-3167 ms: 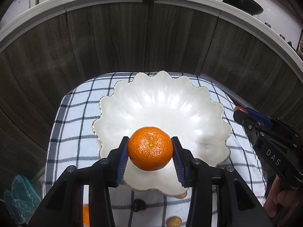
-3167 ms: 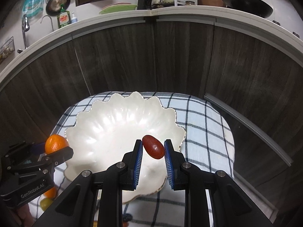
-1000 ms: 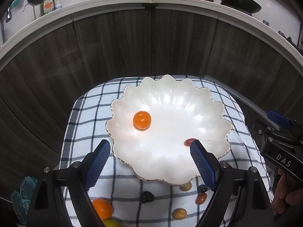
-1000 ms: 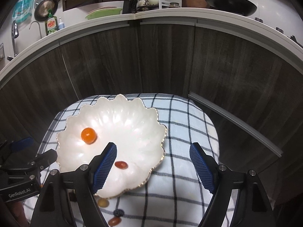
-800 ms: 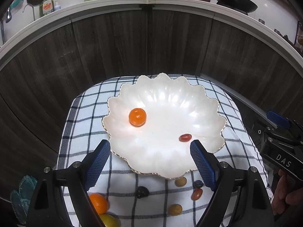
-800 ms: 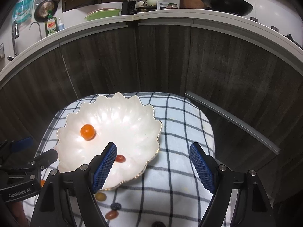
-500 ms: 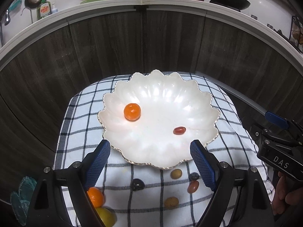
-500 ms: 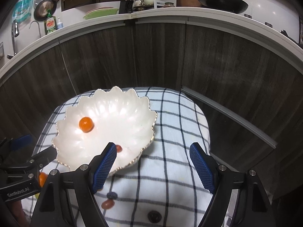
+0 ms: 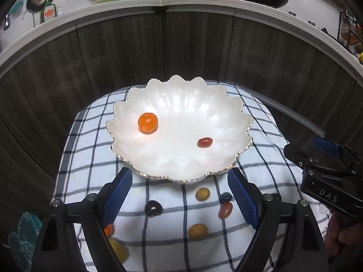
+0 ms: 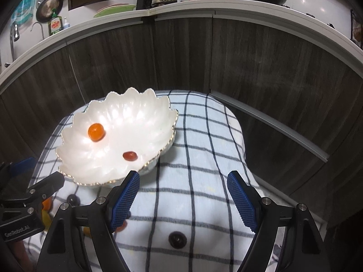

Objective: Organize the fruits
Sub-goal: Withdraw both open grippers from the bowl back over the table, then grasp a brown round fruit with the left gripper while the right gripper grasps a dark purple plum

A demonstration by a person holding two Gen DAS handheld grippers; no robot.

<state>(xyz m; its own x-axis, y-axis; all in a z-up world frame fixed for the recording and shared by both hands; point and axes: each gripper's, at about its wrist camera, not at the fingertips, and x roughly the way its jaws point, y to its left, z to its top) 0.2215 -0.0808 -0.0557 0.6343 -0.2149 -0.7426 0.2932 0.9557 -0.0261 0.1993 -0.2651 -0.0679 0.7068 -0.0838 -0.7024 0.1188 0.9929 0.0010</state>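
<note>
Both tools are empty with jaws spread wide. The scalloped white bowl in mid-frame holds a mandarin and a red cherry tomato. The loose fruit lies low in the frame on the checked cloth: a dark grape sits between the fingers of the left hand-held gripper, likely nearest for the next pick. The right hand-held gripper has another dark fruit just below its span.

We read "DAS" in pale letters on the black body of the right gripper, at about four o'clock in the left wrist view. "GenRobot.AI" stands on the left gripper, at eight o'clock in the right wrist view. The green dish soap bottle at ten o'clock carries a red label reading roughly "fresh", too small for us to confirm.
</note>
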